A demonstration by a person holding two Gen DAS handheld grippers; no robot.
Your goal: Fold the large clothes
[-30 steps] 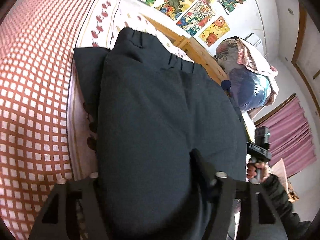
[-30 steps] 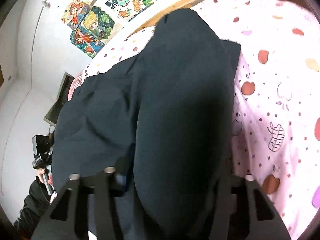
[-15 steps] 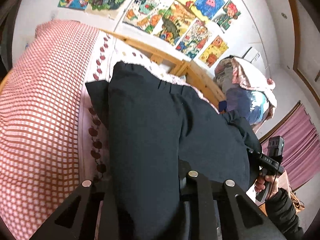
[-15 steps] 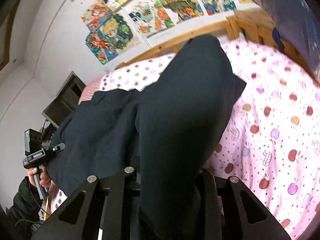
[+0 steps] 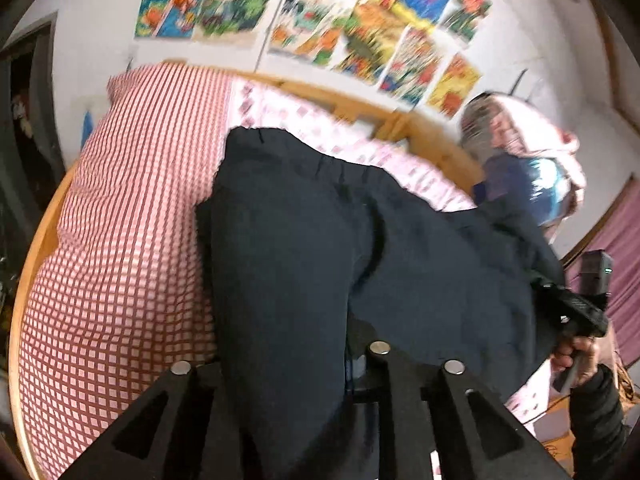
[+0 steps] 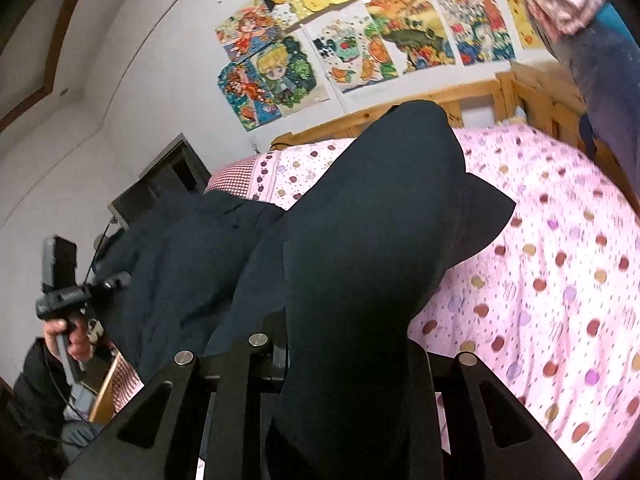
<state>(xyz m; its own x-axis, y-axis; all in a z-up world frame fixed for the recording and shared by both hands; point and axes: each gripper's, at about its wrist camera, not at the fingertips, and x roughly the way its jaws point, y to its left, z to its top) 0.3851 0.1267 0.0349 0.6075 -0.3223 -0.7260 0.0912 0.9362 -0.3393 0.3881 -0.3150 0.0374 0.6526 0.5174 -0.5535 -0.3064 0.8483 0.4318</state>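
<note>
Black trousers [image 5: 304,272] pinched at near end by both grippers, lifted off bed [image 6: 560,280]; waistband end lies at 12 o'clock by headboard. Left gripper [image 5: 304,384] clenched on cloth, jaws just nudged wider after closing, fabric between. Right gripper [image 6: 352,376] clamped on other leg. Judgement: fold start. Keep both hands level, cloth taut, carry hems toward 12, lay on waistband. Slack between hands risks skewed crease.

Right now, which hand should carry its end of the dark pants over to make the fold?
Probably the right. Its fingers grip a narrow end of the dark pants over open pink sheet; the left fingers hold the bulkier end beside the checked quilt.
</note>
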